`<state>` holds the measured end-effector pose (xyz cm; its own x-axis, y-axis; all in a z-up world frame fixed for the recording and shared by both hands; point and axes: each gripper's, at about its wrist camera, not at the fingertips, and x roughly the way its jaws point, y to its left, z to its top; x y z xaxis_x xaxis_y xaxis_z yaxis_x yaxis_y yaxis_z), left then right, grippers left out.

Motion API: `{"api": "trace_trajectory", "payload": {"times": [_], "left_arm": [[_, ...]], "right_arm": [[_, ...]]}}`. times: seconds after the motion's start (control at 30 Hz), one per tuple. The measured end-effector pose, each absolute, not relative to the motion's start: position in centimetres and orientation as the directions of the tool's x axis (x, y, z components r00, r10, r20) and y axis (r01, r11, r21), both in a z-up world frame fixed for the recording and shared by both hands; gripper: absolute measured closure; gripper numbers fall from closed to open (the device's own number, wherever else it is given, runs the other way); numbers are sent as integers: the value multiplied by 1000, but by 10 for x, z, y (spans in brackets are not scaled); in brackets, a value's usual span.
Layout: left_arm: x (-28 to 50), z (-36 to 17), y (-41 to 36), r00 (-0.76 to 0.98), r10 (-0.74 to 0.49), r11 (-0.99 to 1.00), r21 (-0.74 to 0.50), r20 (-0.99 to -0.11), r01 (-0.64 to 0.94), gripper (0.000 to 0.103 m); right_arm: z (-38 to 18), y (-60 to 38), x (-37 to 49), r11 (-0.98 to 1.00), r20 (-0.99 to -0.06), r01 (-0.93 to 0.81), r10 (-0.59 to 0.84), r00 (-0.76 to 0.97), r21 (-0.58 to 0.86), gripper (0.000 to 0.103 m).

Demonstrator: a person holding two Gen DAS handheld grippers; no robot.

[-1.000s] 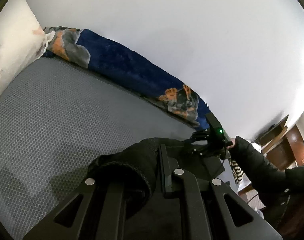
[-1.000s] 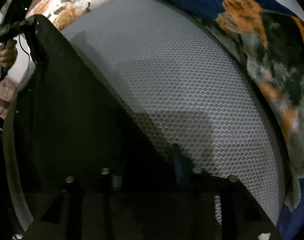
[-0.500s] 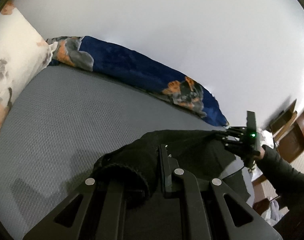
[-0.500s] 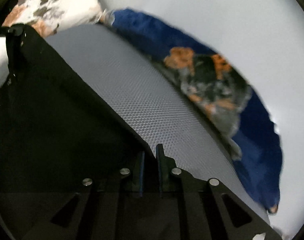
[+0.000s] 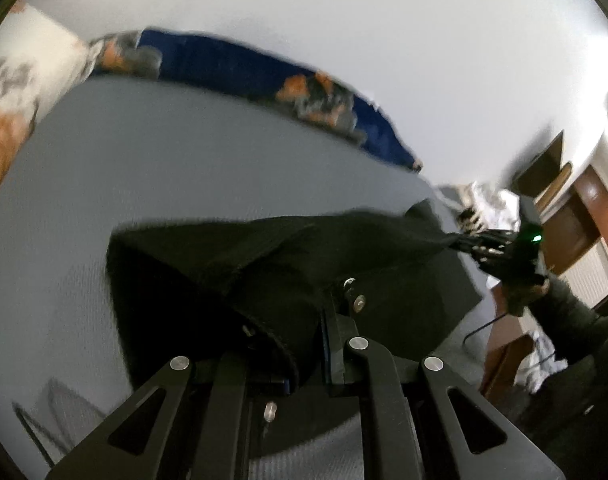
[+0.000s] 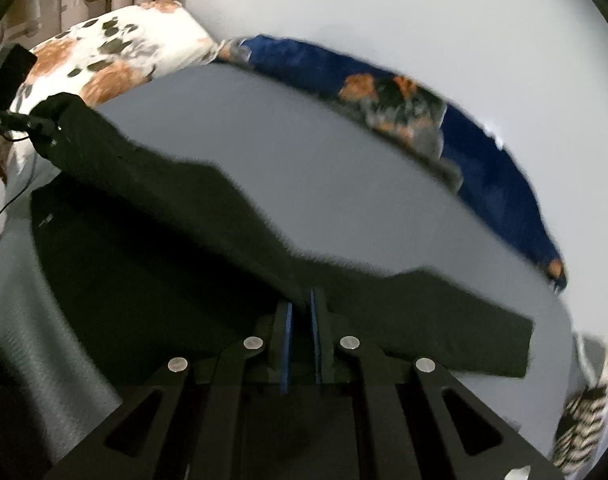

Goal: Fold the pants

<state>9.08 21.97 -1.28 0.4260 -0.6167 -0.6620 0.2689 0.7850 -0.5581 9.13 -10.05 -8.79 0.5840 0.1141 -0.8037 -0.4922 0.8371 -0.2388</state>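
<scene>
pants (image 6: 208, 216) lifted higher off bed (image 6: 343, 168) (pinched between both jaws)

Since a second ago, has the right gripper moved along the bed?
Yes. In the left wrist view the right gripper, shut on the black pants, has swung rightward, away from the blue blanket and toward the brown furniture.

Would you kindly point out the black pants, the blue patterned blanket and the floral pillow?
black pants (image 6: 176, 216): right wrist view, stretched middle cloth.
blue patterned blanket (image 6: 495, 172): right wrist view, plain blue part.
floral pillow (image 6: 116, 48): right wrist view, top face.
</scene>
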Motion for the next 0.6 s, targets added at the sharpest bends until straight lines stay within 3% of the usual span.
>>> {"api": "trace_trajectory", "payload": {"times": [0.33, 0.53, 0.6], "left_arm": [[53, -68, 209, 295, -536, 844, -489, -791, 222, 86], [43, -50, 213, 295, -479, 876, -429, -826, 221, 71], [35, -43, 219, 301, -440, 897, -398, -846, 193, 47]], "right_arm": [[-160, -100, 69, 860, -880, -485, 101, 463, -156, 98], [-165, -100, 73, 861, -884, -483, 96, 458, -157, 98], [-164, -101, 75, 863, -885, -484, 103, 454, -148, 98]]}}
